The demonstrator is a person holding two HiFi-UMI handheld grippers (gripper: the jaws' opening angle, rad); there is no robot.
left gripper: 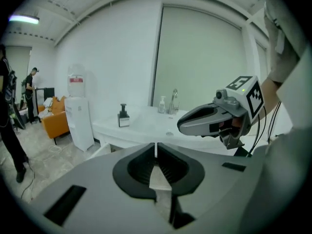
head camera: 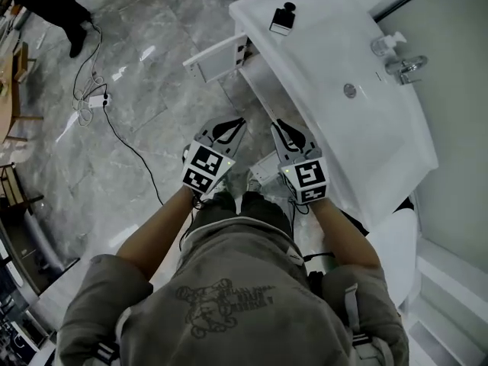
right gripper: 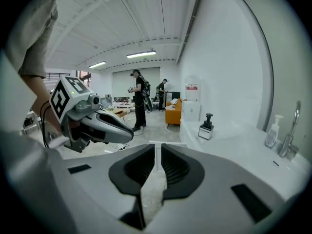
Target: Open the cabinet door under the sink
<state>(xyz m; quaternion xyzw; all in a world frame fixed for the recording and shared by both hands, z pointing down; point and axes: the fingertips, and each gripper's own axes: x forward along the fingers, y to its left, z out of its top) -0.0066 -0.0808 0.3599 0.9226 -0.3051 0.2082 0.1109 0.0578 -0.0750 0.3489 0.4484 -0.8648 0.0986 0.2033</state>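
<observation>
Room: a grey marble floor ran beside a white sink whose worktop lay along the right wall.
Cabinet door: one white cabinet door stood swung out from under the sink's far end, well ahead of both grippers.
Grippers: two, held side by side near the sink's front edge. The left gripper was pressed together on nothing, and the right gripper was likewise closed and empty.
On the worktop: one tap, one clear pump bottle just beside it, one black-topped dispenser at the far corner, and one drain.
On the floor: black cables and one white power strip, left of the door.
Others: two people stood deep in the room.
</observation>
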